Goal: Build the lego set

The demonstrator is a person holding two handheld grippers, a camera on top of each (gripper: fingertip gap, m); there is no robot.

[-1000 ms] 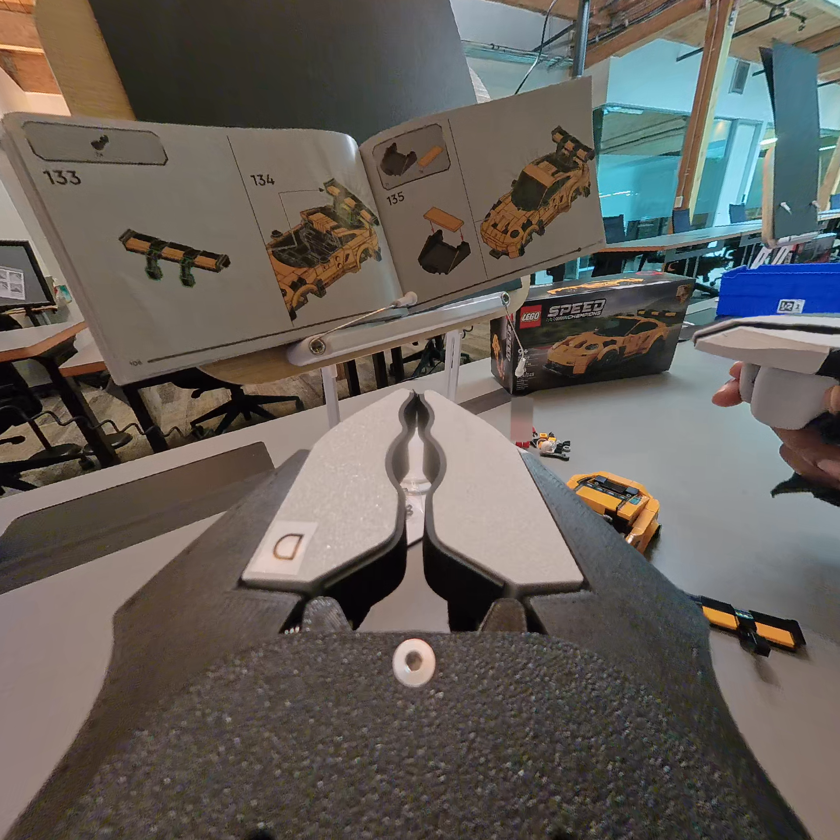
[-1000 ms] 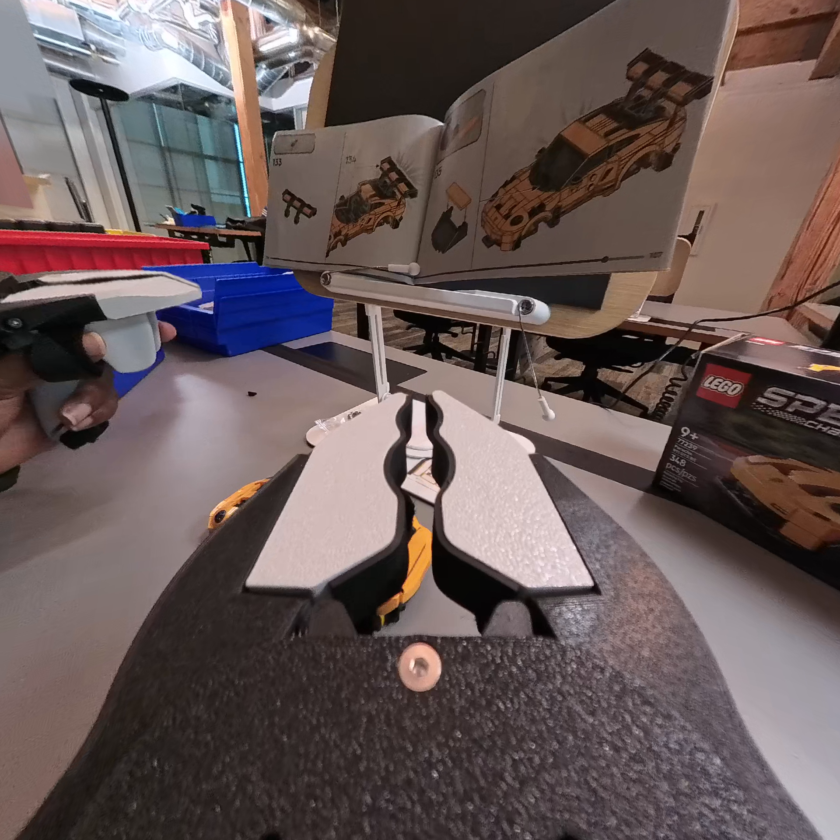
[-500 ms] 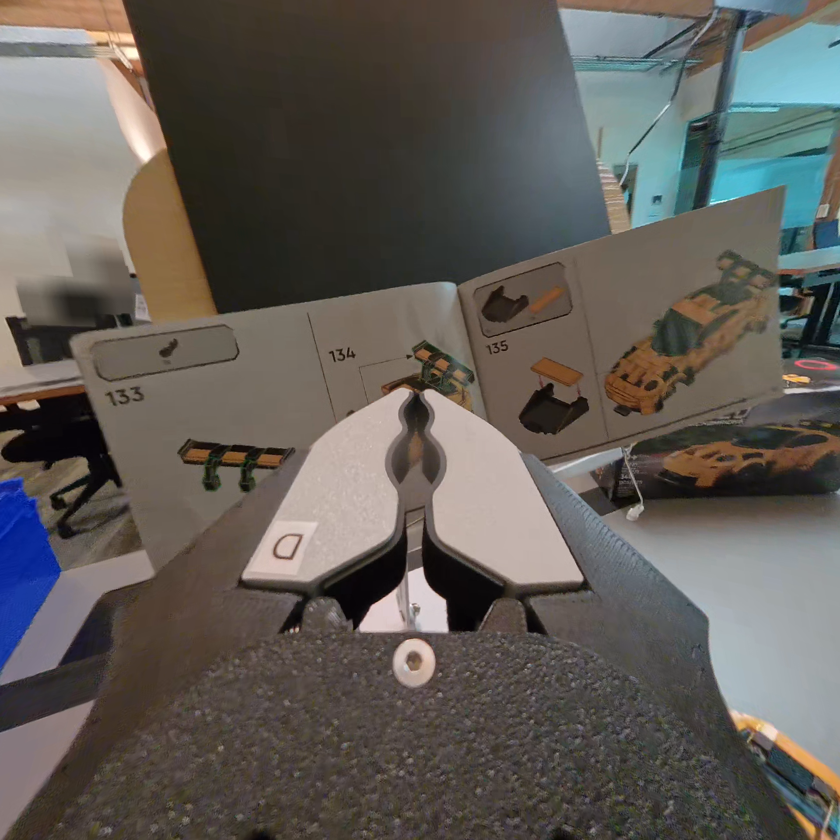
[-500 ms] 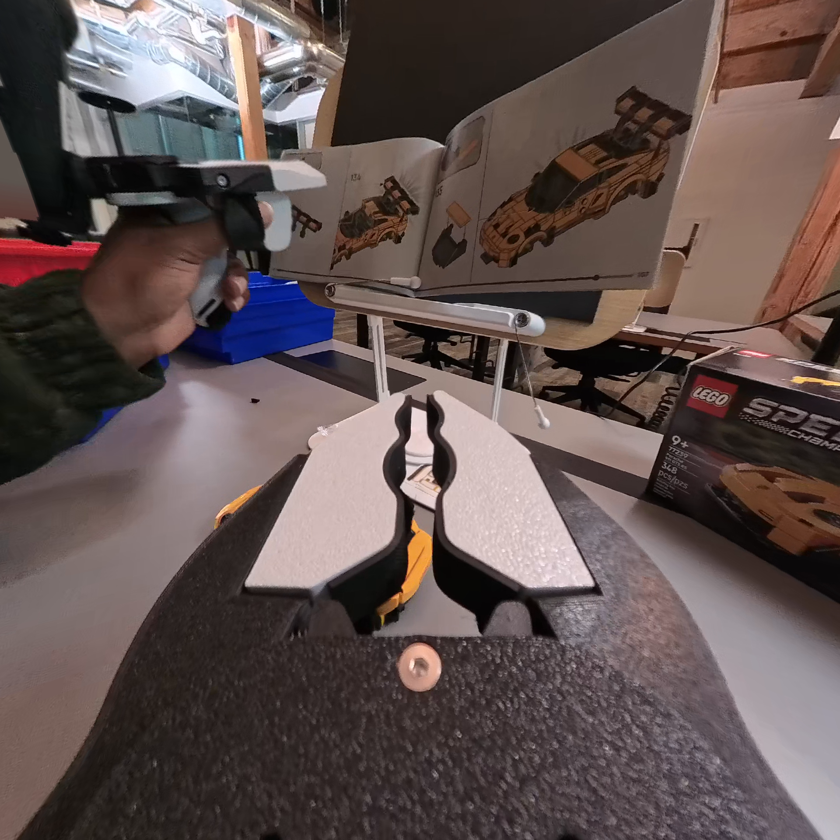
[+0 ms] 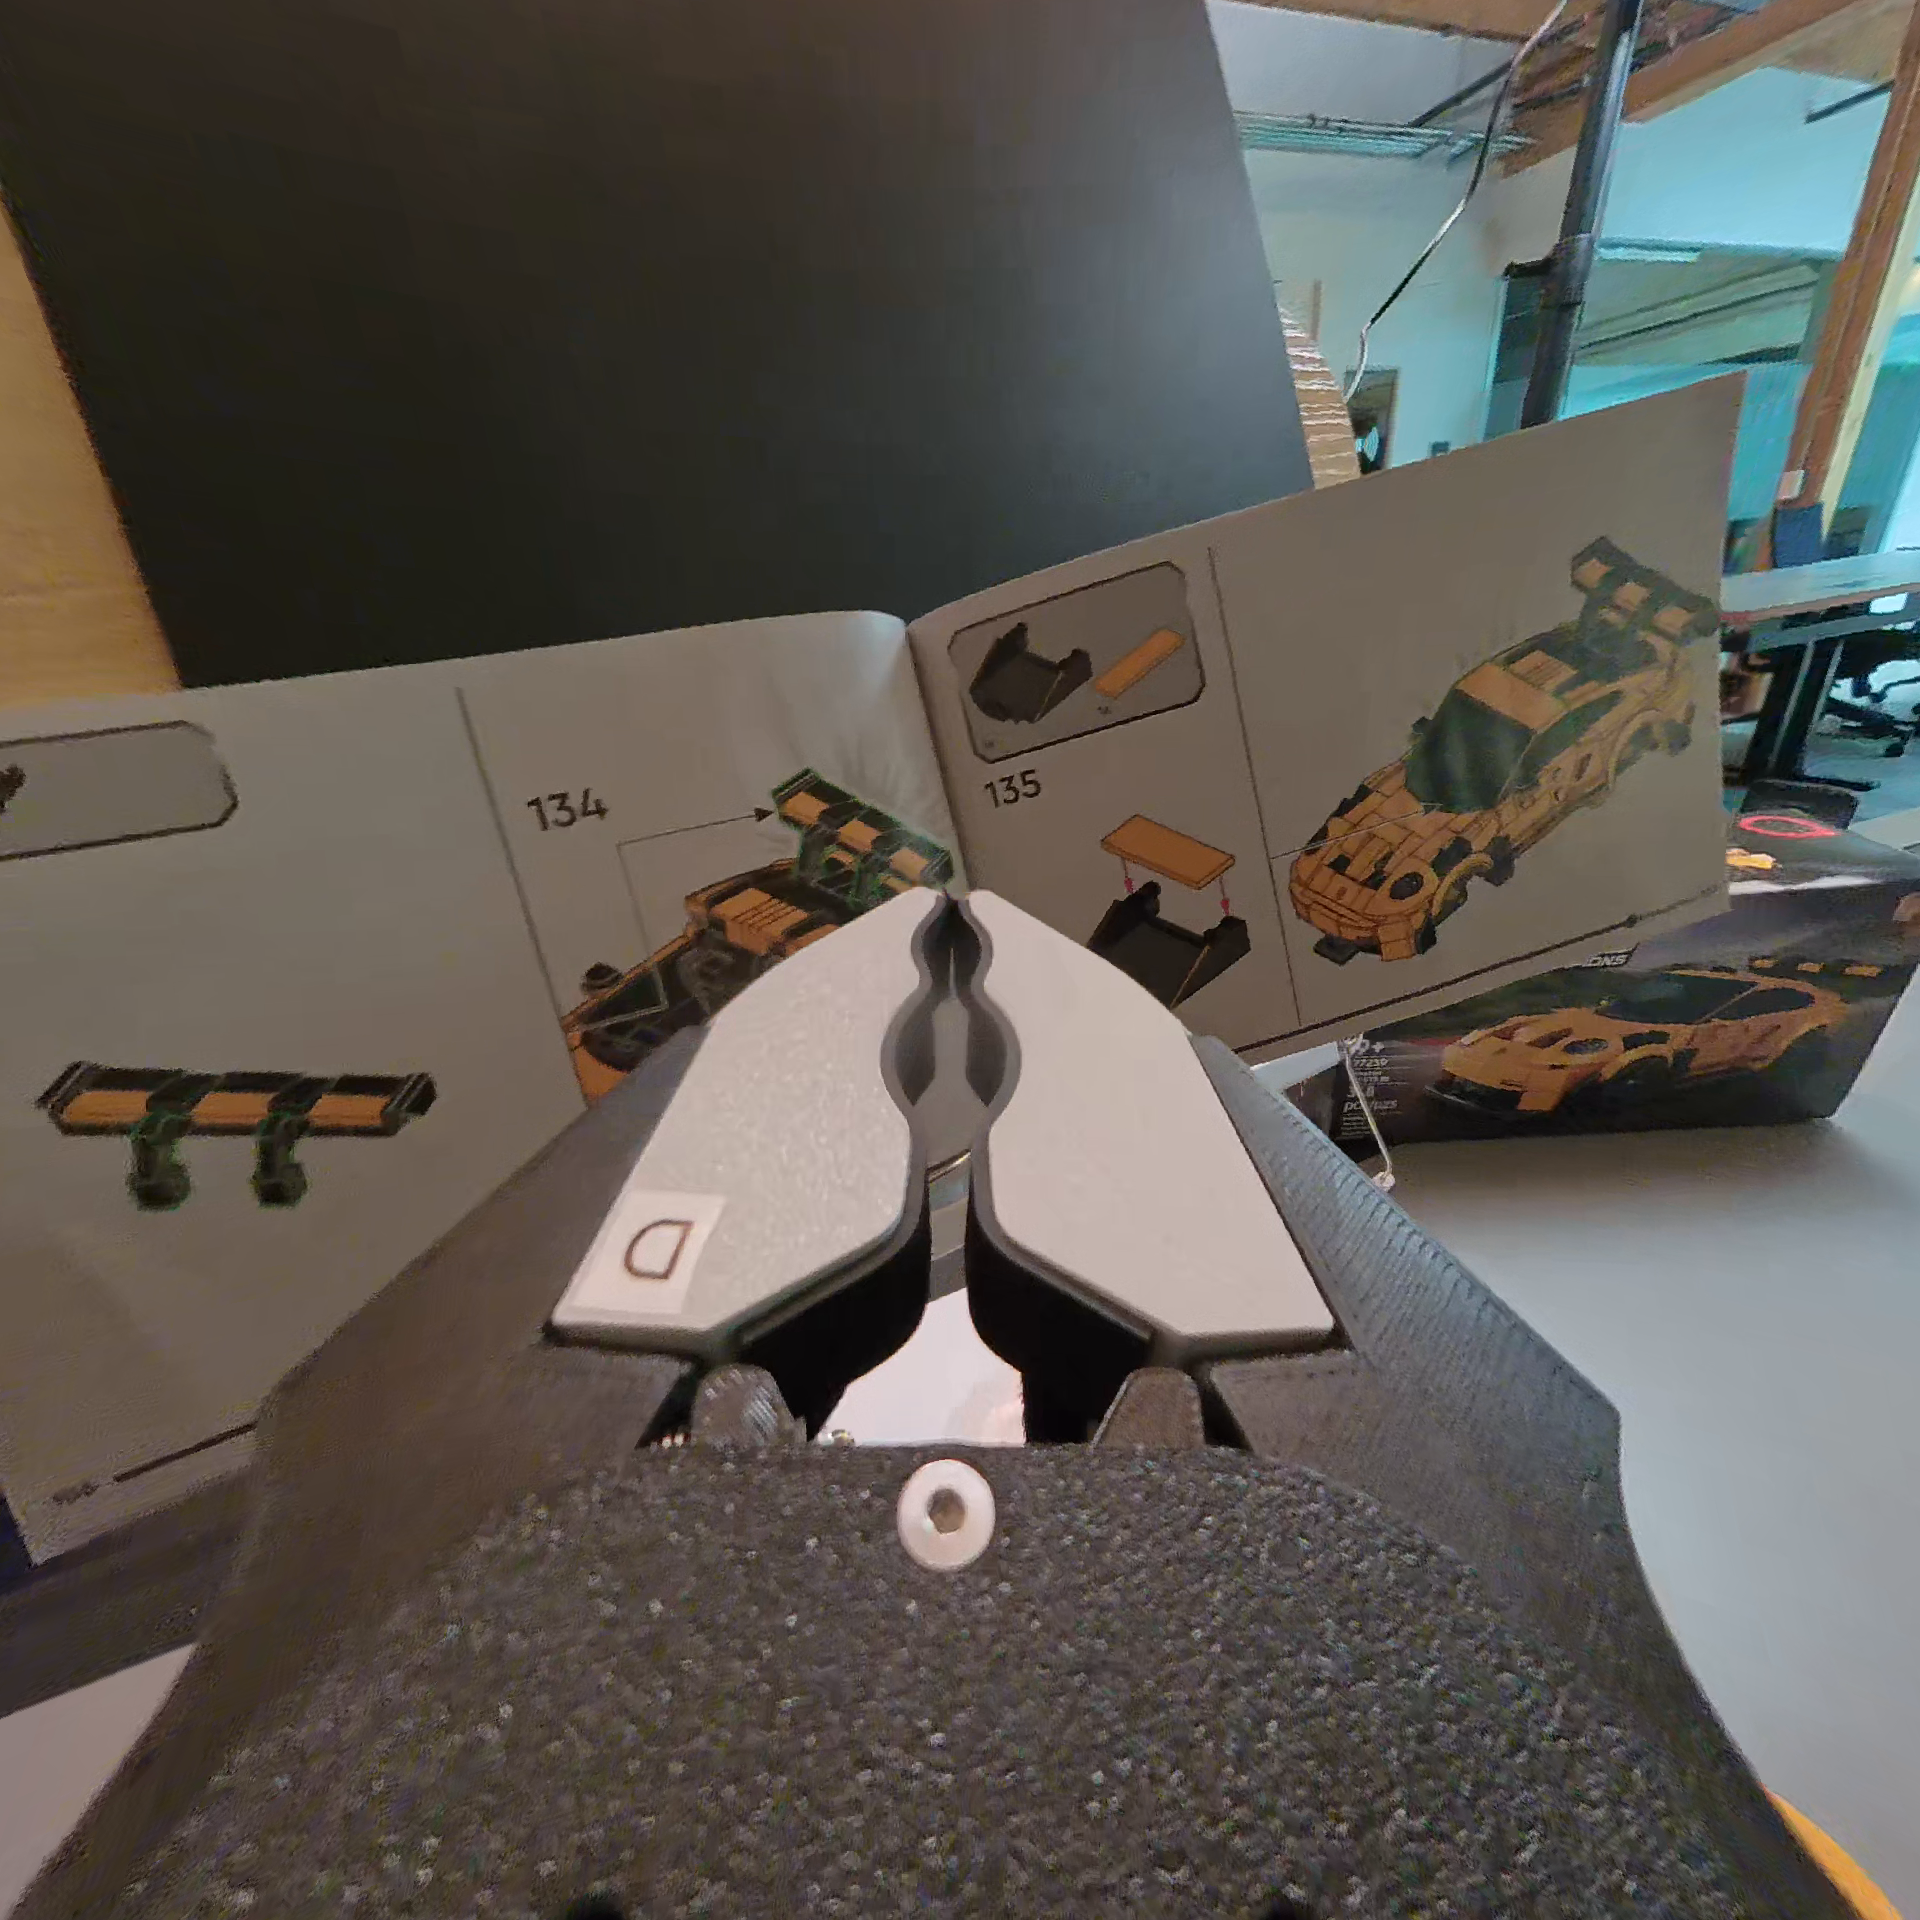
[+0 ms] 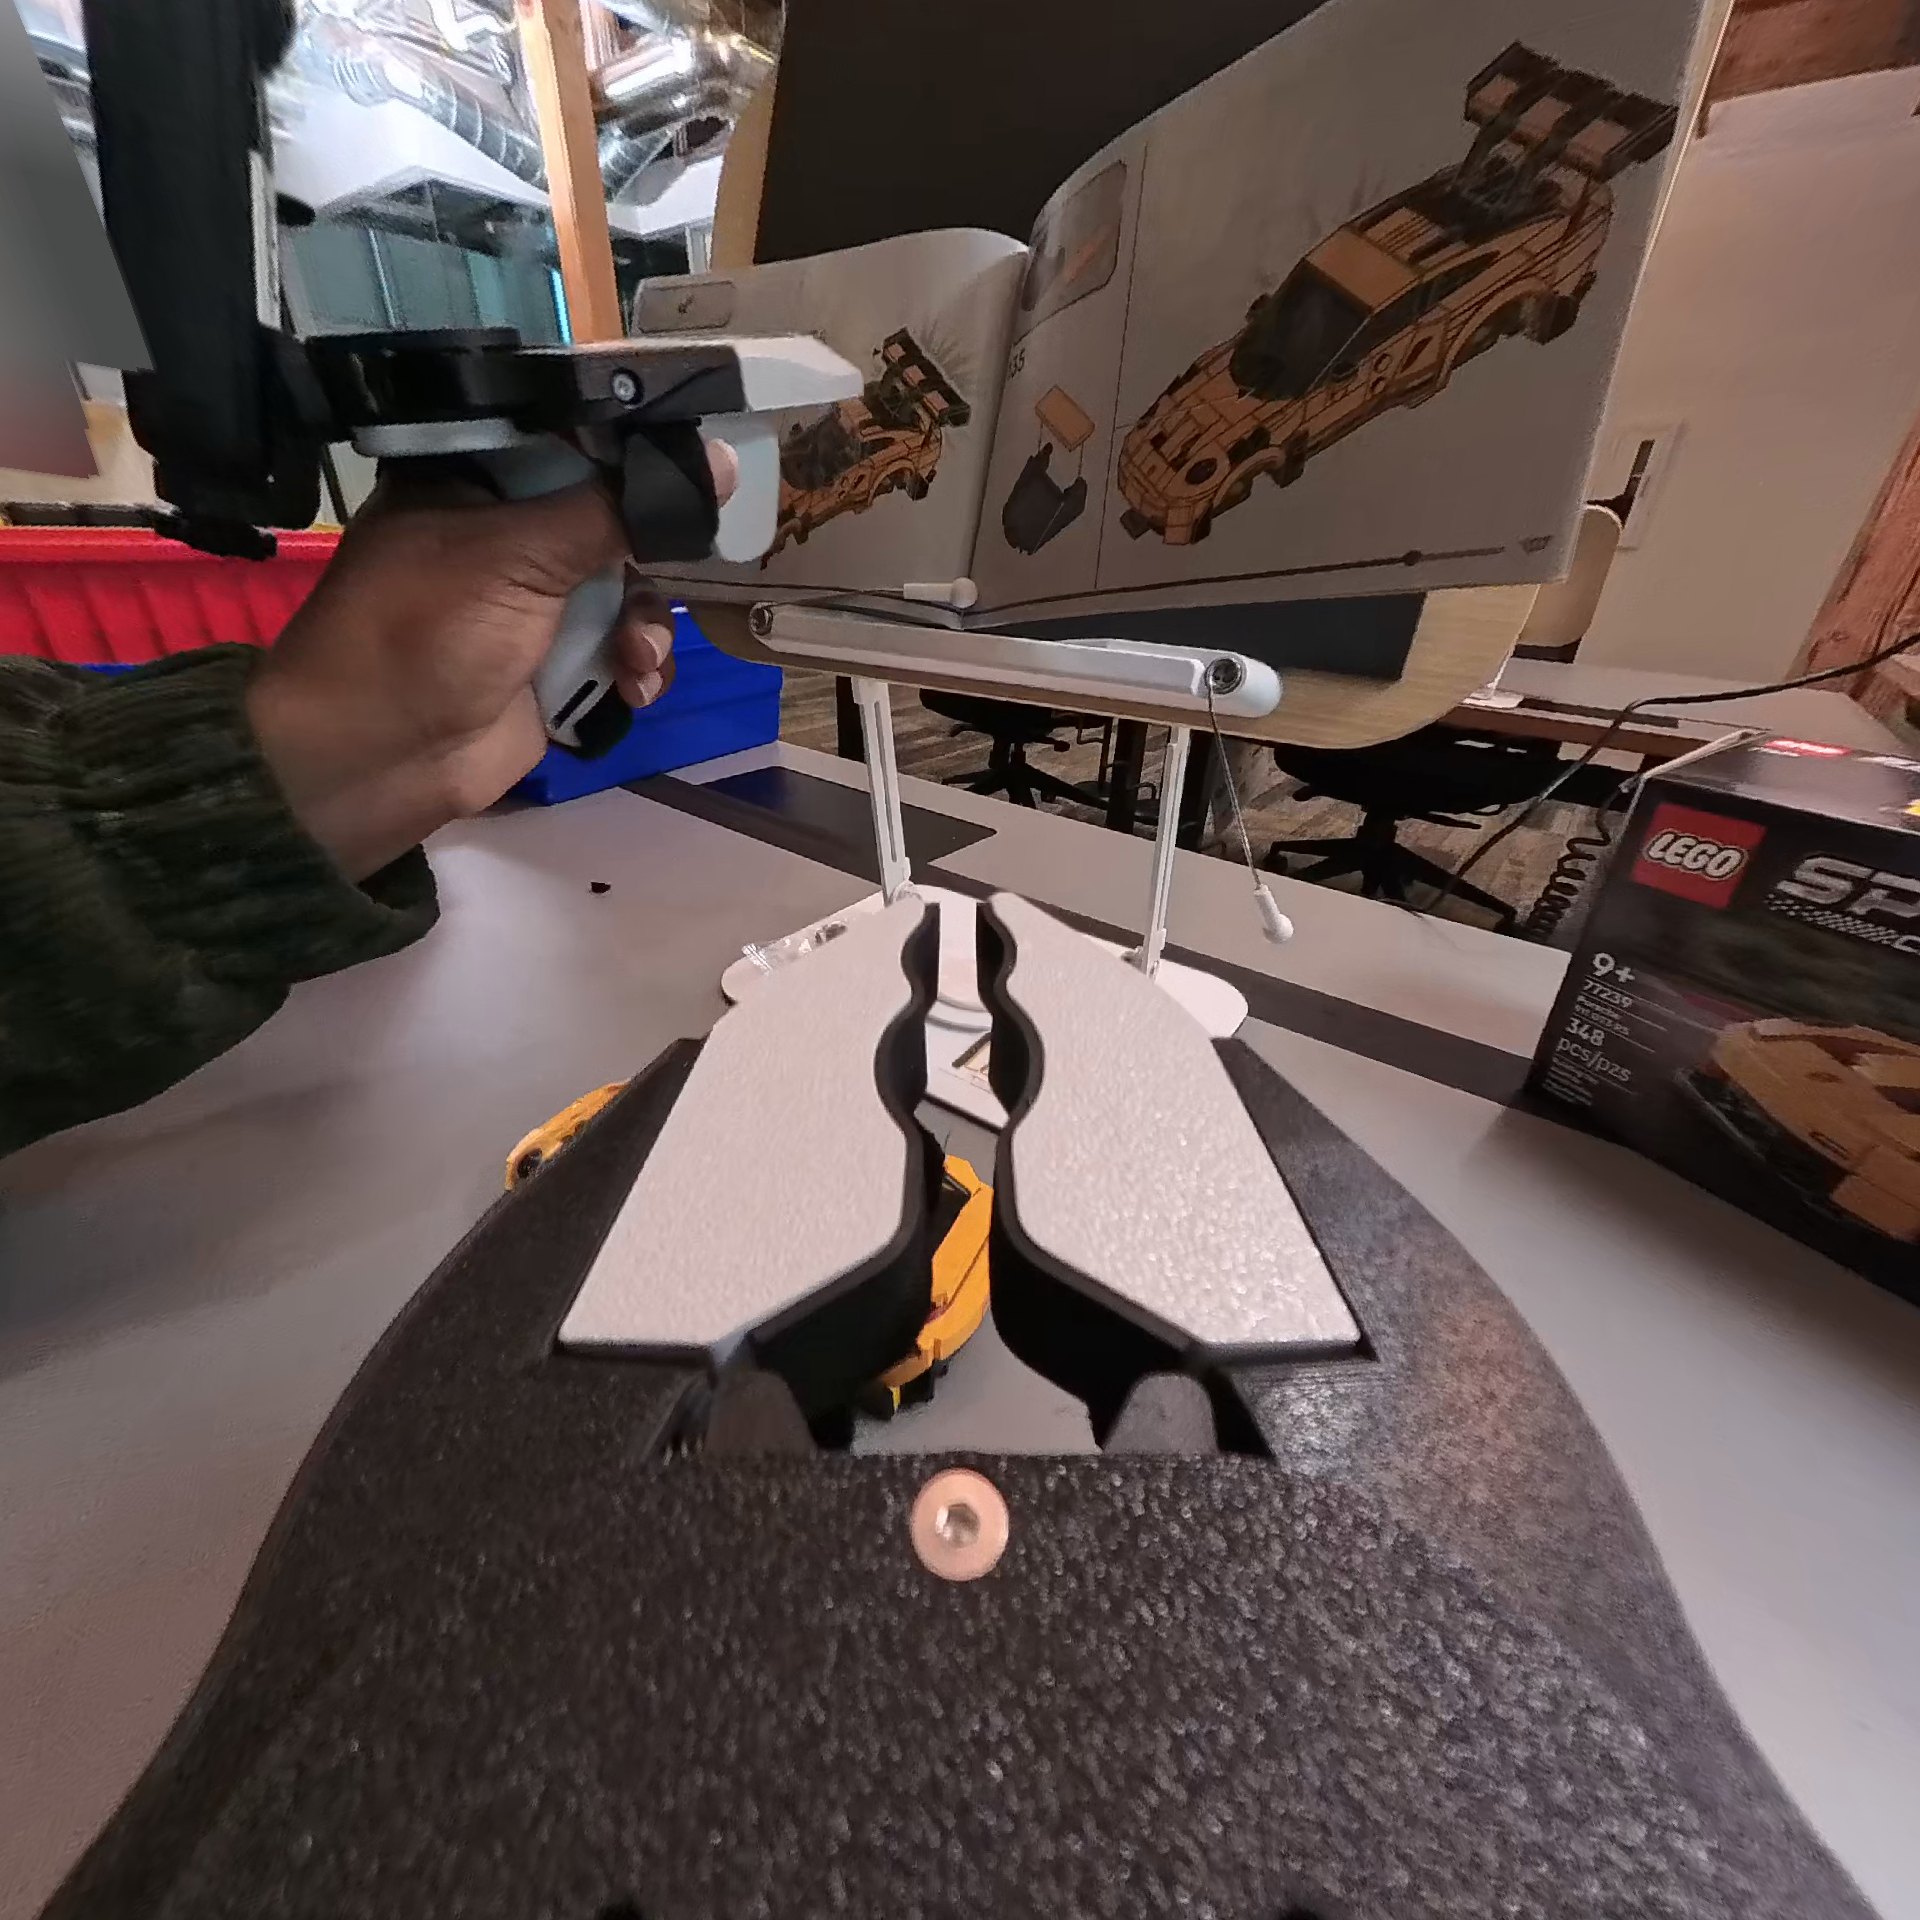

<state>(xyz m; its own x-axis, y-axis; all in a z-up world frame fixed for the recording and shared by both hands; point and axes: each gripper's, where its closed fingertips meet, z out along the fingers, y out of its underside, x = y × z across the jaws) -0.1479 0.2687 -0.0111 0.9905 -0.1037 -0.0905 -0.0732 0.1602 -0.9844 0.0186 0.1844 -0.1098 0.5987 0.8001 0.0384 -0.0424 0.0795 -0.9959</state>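
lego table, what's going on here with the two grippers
A person holds a gripper in each hand. The left gripper, shut and empty, is raised up to the open grey instruction booklet on its white stand. The right gripper, slightly open, hovers low over the partly built yellow lego car on the grey table. The black lego box stands to the right.

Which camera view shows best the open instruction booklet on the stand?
The left wrist view: the instruction booklet fills the frame almost head-on. In the right wrist view it appears from below at an angle, and the left gripper covers part of its left page.
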